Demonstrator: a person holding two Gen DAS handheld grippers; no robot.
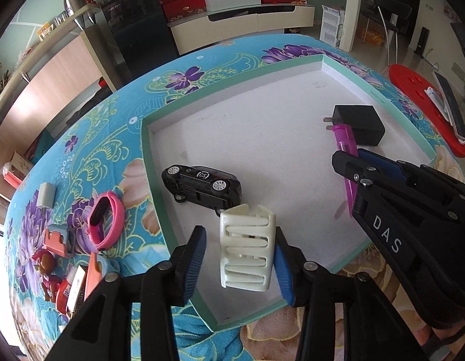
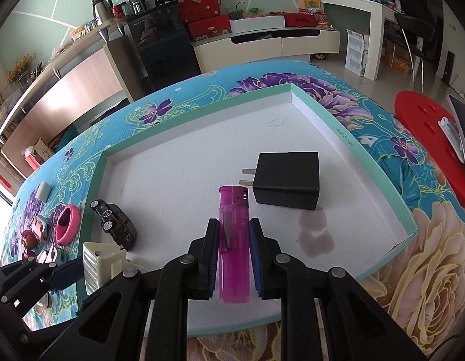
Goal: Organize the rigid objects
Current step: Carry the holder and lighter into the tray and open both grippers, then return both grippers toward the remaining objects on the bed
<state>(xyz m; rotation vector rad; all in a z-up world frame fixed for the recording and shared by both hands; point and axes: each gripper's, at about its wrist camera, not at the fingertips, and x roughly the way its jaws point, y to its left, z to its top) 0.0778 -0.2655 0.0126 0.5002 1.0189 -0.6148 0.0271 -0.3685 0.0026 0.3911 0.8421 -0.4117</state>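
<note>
A shallow white tray with a mint-green rim (image 1: 148, 150) (image 2: 379, 162) lies on the floral tablecloth. In it are a black toy car (image 1: 202, 185) (image 2: 116, 225) on its side, a black plug adapter (image 1: 360, 124) (image 2: 288, 180) and a white hair claw clip (image 1: 247, 251) (image 2: 100, 263). My left gripper (image 1: 240, 258) is open around the white clip, which touches the right pad. My right gripper (image 2: 234, 254) (image 1: 352, 162) is shut on a magenta lighter (image 2: 234, 240) (image 1: 348, 156), held over the tray next to the adapter.
Left of the tray on the cloth lie a pink wristband (image 1: 104, 216) (image 2: 67, 224), a grey block (image 1: 47, 194), a pink-and-grey clip (image 1: 59, 239) and red toys (image 1: 49, 270). A red stool (image 2: 430, 141) holding a keyboard stands right of the table.
</note>
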